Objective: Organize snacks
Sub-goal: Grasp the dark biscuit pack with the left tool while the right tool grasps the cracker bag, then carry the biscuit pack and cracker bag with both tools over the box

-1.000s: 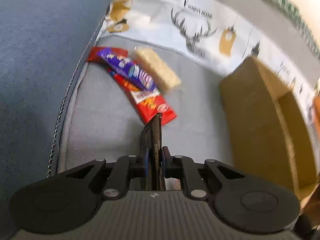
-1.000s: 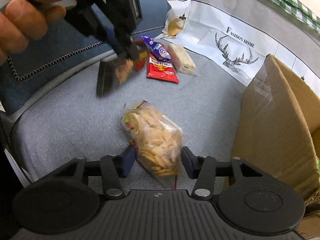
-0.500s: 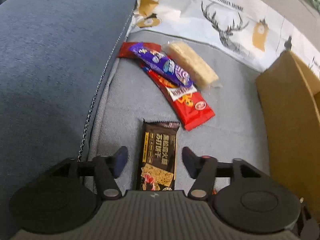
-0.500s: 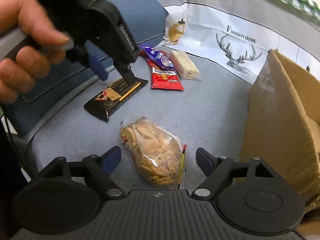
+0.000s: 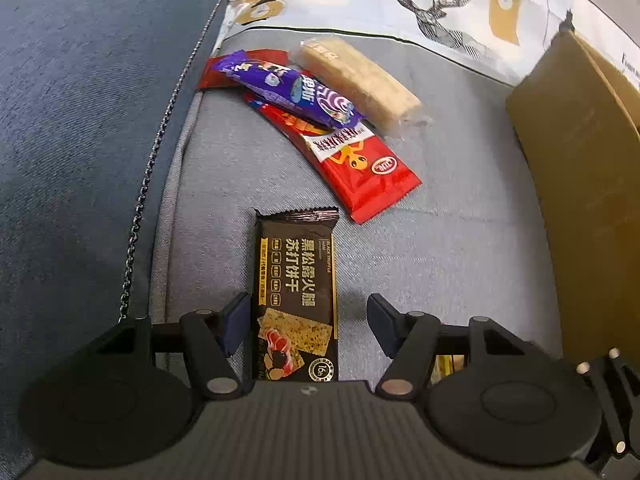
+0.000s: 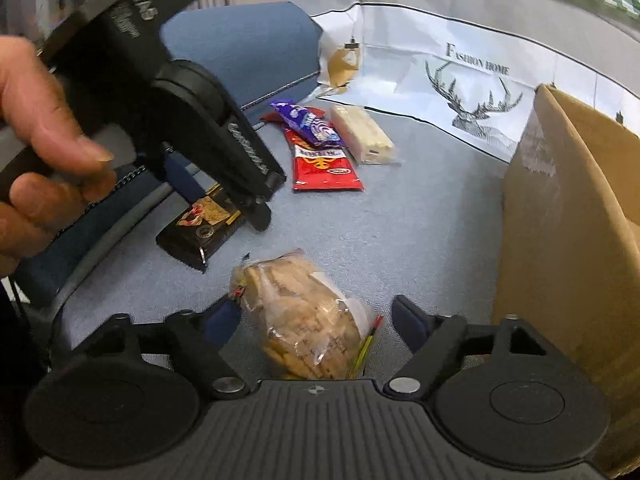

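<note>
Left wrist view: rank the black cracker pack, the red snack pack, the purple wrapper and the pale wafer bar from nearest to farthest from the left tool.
1. Black cracker pack: lying between the open fingers of the left tool.
2. Red snack pack: just beyond, slightly right.
3. Purple wrapper and pale wafer bar: farthest; wrapper on the red pack, bar to its right. Too close to rank.

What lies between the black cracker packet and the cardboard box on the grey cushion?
Nothing but bare grey cushion separates the black cracker packet from the cardboard box, seen in the left wrist view; the red packet lies further back.
</note>
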Action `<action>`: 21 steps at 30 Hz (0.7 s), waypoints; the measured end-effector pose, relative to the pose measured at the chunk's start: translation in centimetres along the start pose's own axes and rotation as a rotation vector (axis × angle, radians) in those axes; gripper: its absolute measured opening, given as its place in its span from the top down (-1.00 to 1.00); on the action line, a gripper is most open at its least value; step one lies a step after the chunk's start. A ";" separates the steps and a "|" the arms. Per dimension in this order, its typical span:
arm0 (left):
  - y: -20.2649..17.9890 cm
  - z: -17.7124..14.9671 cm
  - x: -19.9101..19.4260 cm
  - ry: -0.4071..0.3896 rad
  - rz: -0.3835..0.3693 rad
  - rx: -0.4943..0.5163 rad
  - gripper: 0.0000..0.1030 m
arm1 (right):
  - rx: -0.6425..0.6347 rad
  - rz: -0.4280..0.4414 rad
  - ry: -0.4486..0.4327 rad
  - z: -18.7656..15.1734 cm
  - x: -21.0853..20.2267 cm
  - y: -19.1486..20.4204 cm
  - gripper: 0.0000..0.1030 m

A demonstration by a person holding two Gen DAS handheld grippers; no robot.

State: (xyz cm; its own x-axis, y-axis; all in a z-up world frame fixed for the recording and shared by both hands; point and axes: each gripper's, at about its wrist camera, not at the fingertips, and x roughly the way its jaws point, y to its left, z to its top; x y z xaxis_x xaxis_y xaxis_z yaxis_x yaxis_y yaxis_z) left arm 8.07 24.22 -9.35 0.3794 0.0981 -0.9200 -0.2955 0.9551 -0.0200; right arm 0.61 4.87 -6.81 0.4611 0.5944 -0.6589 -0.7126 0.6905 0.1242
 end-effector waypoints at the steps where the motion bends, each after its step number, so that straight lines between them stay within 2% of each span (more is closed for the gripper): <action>1: -0.1 0.0 0.1 0.002 0.003 0.006 -0.32 | -0.014 0.002 0.004 -0.1 0.0 0.2 -0.21; 3: -0.3 -0.1 0.2 0.006 0.015 0.021 -0.28 | -0.040 -0.007 0.001 -0.2 -0.1 0.5 -0.14; 4: -0.5 -0.2 0.2 0.006 0.022 0.027 -0.19 | -0.050 -0.011 -0.004 -0.3 -0.3 0.7 -0.08; 6: -0.6 -0.3 0.1 -0.003 0.042 0.042 0.14 | -0.060 -0.017 -0.020 -0.3 -0.6 0.8 0.03; 13: -0.6 -0.3 -0.7 -0.030 0.012 0.030 0.16 | -0.023 -0.044 -0.070 0.0 -2.0 0.2 0.09; 21: -1.0 -0.5 0.0 0.000 0.019 0.067 0.13 | -0.070 -0.061 -0.008 -0.5 -1.0 0.9 0.05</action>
State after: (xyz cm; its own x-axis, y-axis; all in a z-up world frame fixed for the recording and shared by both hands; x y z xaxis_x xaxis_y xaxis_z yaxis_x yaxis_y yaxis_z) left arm 7.92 23.08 -9.57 0.3745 0.1166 -0.9199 -0.2436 0.9696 0.0237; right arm -0.75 4.69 -6.43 0.5082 0.5558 -0.6579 -0.7186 0.6947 0.0317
